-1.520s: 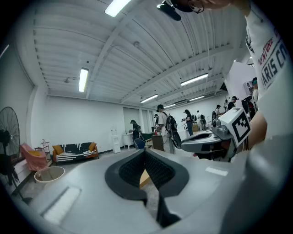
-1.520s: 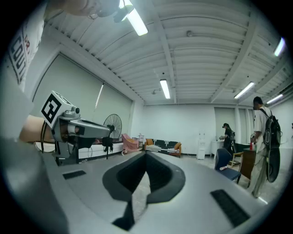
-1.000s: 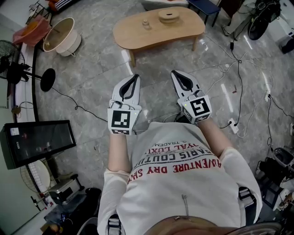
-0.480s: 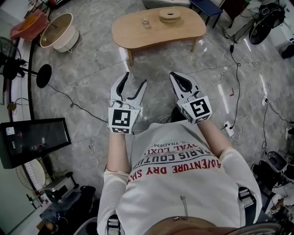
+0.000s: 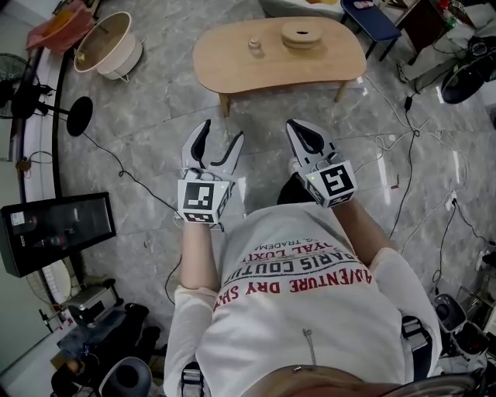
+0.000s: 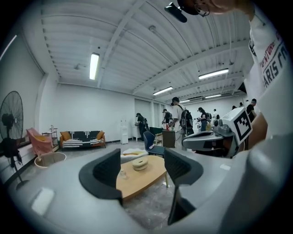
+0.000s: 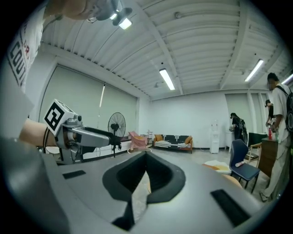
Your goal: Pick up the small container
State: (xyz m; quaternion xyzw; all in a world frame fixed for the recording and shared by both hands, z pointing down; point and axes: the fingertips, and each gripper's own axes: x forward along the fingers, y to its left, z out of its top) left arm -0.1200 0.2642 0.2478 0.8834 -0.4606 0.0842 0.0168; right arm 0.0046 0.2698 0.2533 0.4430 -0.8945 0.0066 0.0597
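The small container (image 5: 254, 46), a little pale jar with a lid, stands on the low wooden table (image 5: 232, 62) far ahead of me, next to a round wooden disc (image 5: 302, 33). My left gripper (image 5: 219, 143) is held at chest height over the floor, well short of the table. Its jaws are opening and nothing is between them. In the left gripper view the small container (image 6: 122, 174) shows in the distance through the gap of that gripper (image 6: 144, 169). My right gripper (image 5: 300, 130) is level with the left one, jaws shut and empty; the right gripper view shows its closed jaws (image 7: 145, 159).
A cream tub (image 5: 108, 50) and a fan stand (image 5: 77, 124) are at the far left, a dark monitor (image 5: 54, 240) at the left. Cables (image 5: 403, 155) run over the marble floor on the right. A blue chair (image 5: 368, 12) stands behind the table. Several people (image 6: 183, 121) stand at the back.
The left gripper's jaws have gone from shut to spread apart. Both grippers have risen slightly in the head view, and the table has shifted a little to the right.
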